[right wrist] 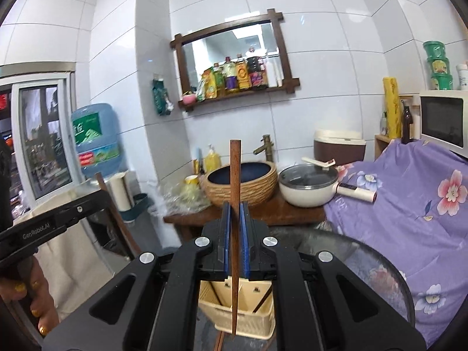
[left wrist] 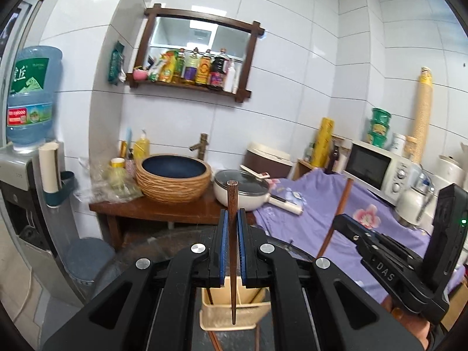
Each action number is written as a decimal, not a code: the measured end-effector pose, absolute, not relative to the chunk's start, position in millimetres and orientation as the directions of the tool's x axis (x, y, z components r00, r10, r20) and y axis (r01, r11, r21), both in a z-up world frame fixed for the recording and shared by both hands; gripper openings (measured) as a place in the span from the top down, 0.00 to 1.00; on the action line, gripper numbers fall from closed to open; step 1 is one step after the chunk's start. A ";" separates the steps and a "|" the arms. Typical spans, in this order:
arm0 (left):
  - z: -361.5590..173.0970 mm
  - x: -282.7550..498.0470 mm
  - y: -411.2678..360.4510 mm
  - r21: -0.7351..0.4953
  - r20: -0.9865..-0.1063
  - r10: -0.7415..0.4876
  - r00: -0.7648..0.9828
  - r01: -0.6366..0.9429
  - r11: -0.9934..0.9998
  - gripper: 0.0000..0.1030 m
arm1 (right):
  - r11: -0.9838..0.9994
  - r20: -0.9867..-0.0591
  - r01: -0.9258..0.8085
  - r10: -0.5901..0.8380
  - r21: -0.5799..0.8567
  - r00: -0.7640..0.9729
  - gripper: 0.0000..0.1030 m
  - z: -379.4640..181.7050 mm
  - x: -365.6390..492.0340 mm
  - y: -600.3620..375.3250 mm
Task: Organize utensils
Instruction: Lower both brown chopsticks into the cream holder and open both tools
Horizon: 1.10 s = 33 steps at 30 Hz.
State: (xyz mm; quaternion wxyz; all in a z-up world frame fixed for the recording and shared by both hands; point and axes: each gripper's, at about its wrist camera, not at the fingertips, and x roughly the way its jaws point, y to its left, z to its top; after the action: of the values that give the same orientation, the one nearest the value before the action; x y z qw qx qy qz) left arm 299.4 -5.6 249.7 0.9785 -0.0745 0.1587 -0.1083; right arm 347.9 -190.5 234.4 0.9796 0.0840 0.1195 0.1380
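Two upright chopsticks point(left wrist: 232, 245) point(right wrist: 235, 234), tips down

Brown chopstick point(left wrist: 233, 251), cream utensil basket point(left wrist: 225, 316), purple floral cloth point(right wrist: 409, 204).

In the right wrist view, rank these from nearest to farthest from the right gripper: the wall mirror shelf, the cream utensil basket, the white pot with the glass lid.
1. Cream utensil basket, directly below the right gripper, which holds a chopstick.
2. White pot, on the wooden counter, ahead and right.
3. Mirror shelf, high on the tiled wall behind.
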 end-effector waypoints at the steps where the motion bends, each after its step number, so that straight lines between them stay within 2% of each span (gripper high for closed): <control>1: 250.4 305.9 -4.9 -0.183 -0.300 -0.228 0.926 0.179 0.967 0.94 | 0.952 -0.203 -0.237 0.275 0.192 0.940 0.93 236.4 354.0 -188.7; 6: 246.2 337.6 2.0 -0.220 -0.309 -0.179 0.934 0.112 0.969 0.94 | 0.968 -0.157 -0.189 0.215 0.167 0.964 0.93 232.4 373.8 -180.6; 12: 227.9 353.7 1.5 -0.234 -0.288 -0.143 0.947 0.075 0.969 0.94 | 0.978 -0.147 -0.145 0.167 0.151 0.975 0.93 204.2 389.3 -171.8; 20: 177.6 365.7 -5.6 -0.214 -0.339 -0.132 0.932 0.060 0.975 0.94 | 0.982 -0.212 -0.121 0.151 0.147 0.965 0.93 153.5 404.2 -172.7; 33: 127.9 374.4 -14.9 -0.180 -0.430 -0.138 0.892 0.065 0.982 0.94 | 0.981 -0.272 -0.119 0.158 0.155 0.949 0.93 112.4 408.0 -171.9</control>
State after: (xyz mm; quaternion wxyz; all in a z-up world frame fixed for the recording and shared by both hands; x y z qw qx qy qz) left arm 374.4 -14.9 127.9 0.9694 -0.0806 0.2259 -0.0522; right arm 408.0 -171.9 112.4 0.9849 0.0686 0.1428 0.0704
